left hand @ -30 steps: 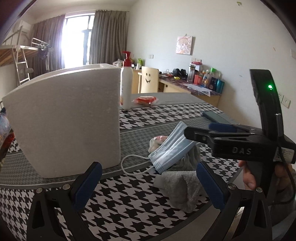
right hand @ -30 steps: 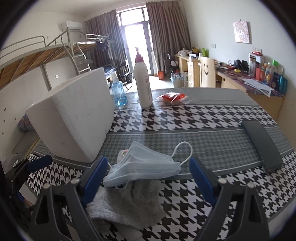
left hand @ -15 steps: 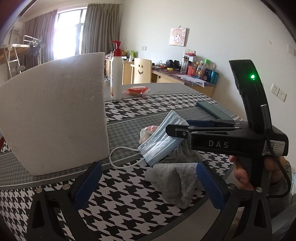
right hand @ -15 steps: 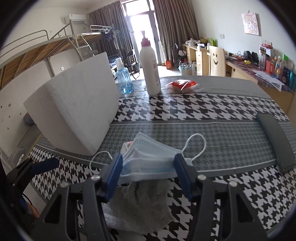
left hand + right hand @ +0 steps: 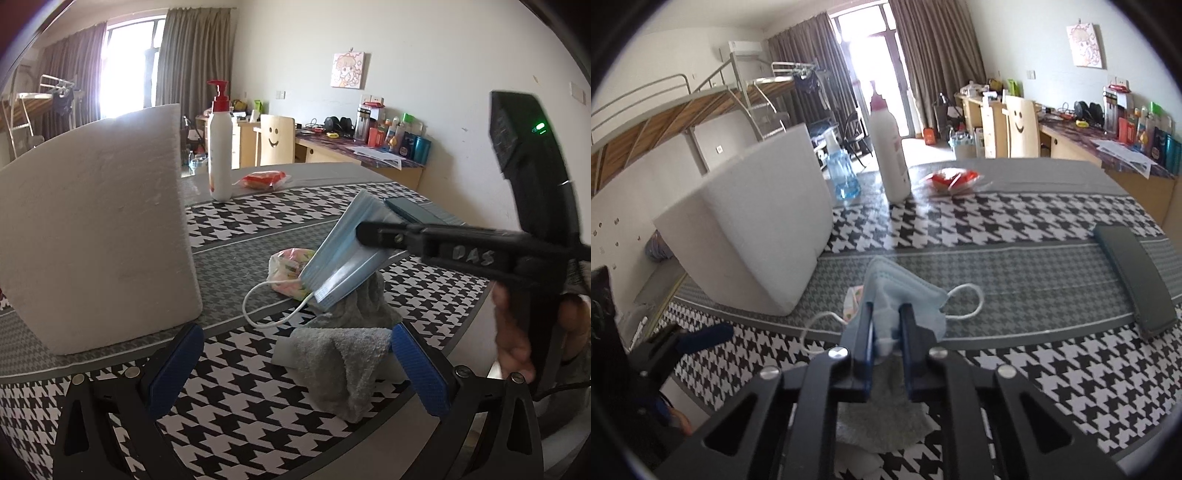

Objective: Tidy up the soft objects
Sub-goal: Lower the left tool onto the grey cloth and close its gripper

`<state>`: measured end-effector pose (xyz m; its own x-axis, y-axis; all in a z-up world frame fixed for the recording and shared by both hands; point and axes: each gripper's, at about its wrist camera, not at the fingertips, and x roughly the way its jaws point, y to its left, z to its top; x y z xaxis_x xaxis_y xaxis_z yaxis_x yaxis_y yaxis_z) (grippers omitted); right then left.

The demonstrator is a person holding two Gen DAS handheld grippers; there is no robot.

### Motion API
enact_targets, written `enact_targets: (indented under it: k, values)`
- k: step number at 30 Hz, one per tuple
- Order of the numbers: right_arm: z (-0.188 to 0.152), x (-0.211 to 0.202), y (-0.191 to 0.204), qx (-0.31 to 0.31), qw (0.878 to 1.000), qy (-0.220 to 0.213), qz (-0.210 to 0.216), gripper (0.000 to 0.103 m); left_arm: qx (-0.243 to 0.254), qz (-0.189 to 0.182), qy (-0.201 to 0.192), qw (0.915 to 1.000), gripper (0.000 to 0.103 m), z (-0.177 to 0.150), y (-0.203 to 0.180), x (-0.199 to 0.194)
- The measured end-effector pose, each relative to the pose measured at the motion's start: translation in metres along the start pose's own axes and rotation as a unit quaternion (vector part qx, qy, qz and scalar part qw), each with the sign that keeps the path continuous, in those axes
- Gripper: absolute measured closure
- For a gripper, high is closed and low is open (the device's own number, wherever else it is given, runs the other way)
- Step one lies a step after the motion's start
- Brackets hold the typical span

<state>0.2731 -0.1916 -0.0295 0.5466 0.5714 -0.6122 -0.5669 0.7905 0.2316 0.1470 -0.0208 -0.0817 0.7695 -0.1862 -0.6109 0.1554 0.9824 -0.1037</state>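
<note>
Your right gripper [image 5: 885,325] is closing its jaws on the blue face mask [image 5: 905,299], and the mask is already bunched between the two pads, which are pressing on it from both sides. Seen from the left wrist view, the same gripper [image 5: 364,232] is reaching in from the right and pinching the mask [image 5: 340,258] near its upper edge, so the mask is hanging tilted with its lower corner down by the grey towel [image 5: 347,354].

Taking the white foam block [image 5: 92,229] as your landmark: the mask is sitting to the right of it, a little apart, with one white ear loop [image 5: 266,306] trailing on the tablecloth [image 5: 236,391] toward the block. The towel is lying crumpled just below and in front of the mask, near the table edge. A small pastel packet [image 5: 290,269] is lying between the block and the mask, partly hidden behind the mask.

Your left gripper [image 5: 293,369] is standing with its blue pads wide apart, holding nothing, hovering over the near table edge with the towel between and just beyond its fingers.

Behind the block, a white pump bottle [image 5: 219,155] is standing upright, with a red wrapper [image 5: 263,180] just right of it. A dark flat case [image 5: 1134,277] is lying far right of the block.
</note>
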Motion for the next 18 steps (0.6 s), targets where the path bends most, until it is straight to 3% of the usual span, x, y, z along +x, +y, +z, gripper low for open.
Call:
enact_targets:
  k: [18]
  values:
    - [0.005, -0.040, -0.018, 0.028, 0.997, -0.062, -0.039, 0.088, 0.009, -0.019, 0.012, 0.9997, 0.002, 0.002, -0.020, 0.013]
